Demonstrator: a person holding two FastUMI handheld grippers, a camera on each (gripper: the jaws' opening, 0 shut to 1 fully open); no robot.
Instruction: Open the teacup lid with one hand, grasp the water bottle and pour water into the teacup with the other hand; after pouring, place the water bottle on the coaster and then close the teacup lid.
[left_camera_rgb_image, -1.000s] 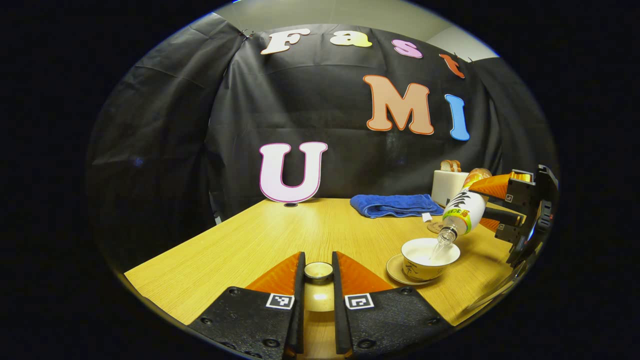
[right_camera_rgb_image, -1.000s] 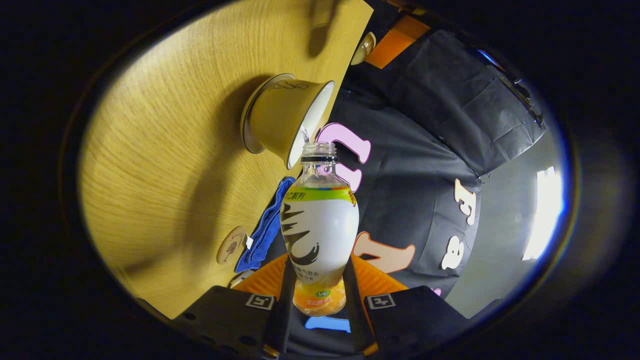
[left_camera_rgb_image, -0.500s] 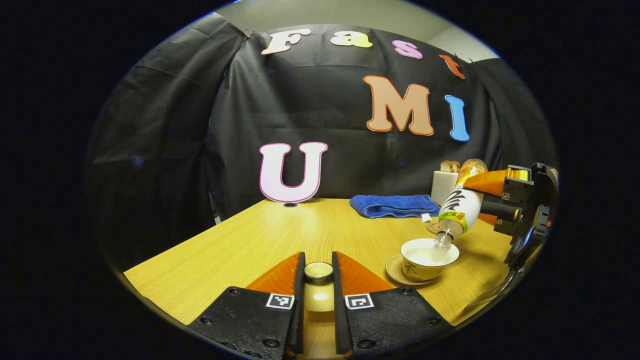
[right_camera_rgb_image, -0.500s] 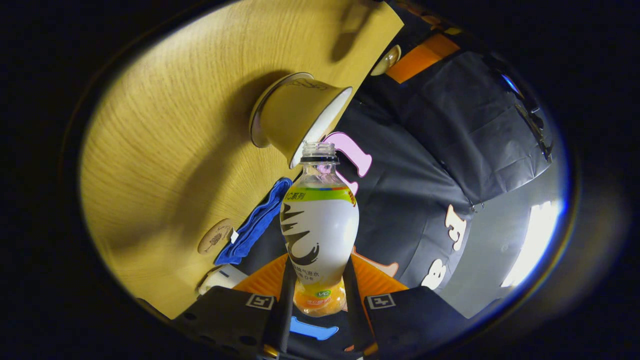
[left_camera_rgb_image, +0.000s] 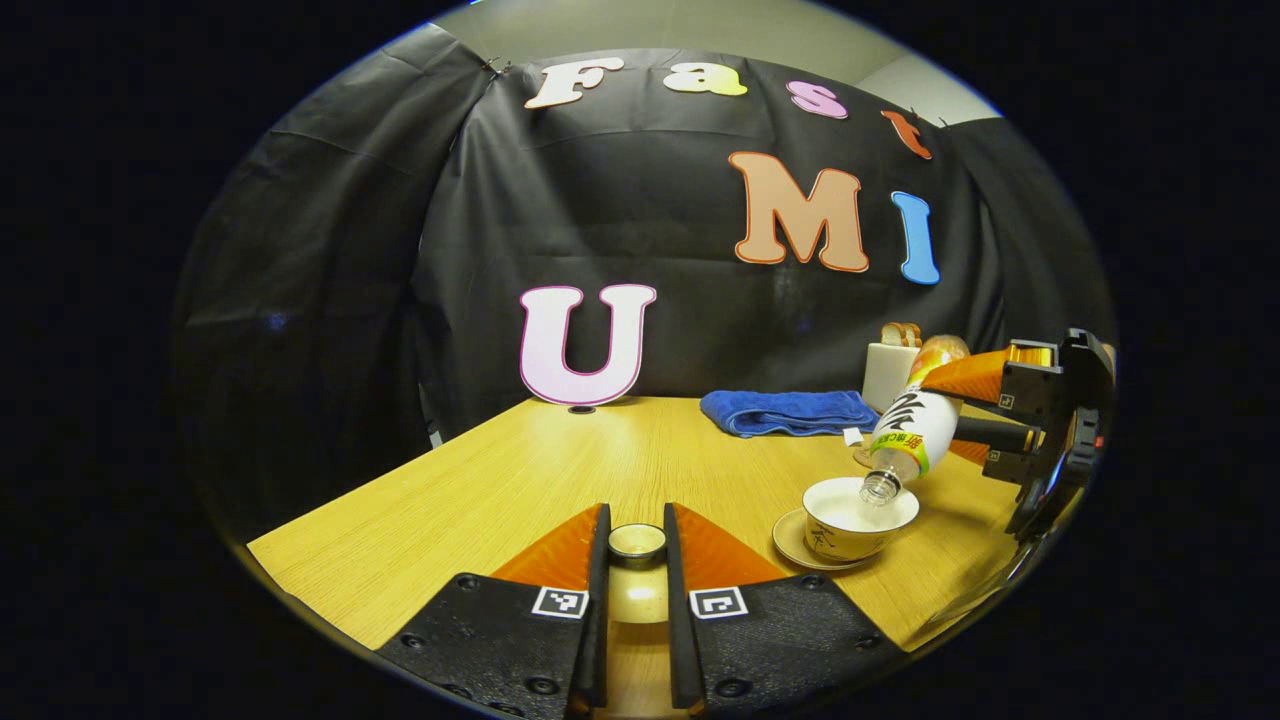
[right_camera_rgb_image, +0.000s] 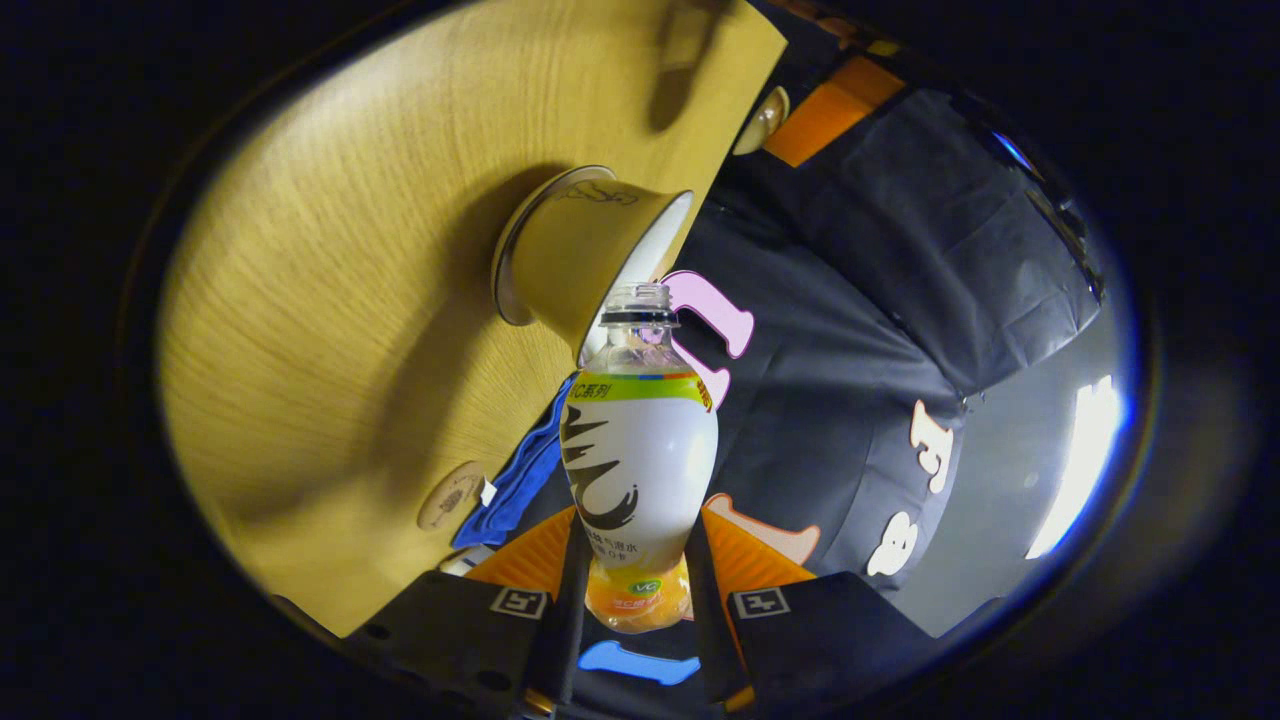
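My left gripper (left_camera_rgb_image: 636, 545) has its fingers clamped on the teacup lid (left_camera_rgb_image: 637, 541) above the desk (left_camera_rgb_image: 480, 490), while farther right my right gripper (right_camera_rgb_image: 630, 560) pinches the tilted water bottle (right_camera_rgb_image: 638, 460), its label lettering too small to read, mouth over the teacup (left_camera_rgb_image: 859, 516).

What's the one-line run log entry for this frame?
phase: pouring | left tongs: shut on lid | right tongs: shut on bottle, mouth over teacup | coaster: bare
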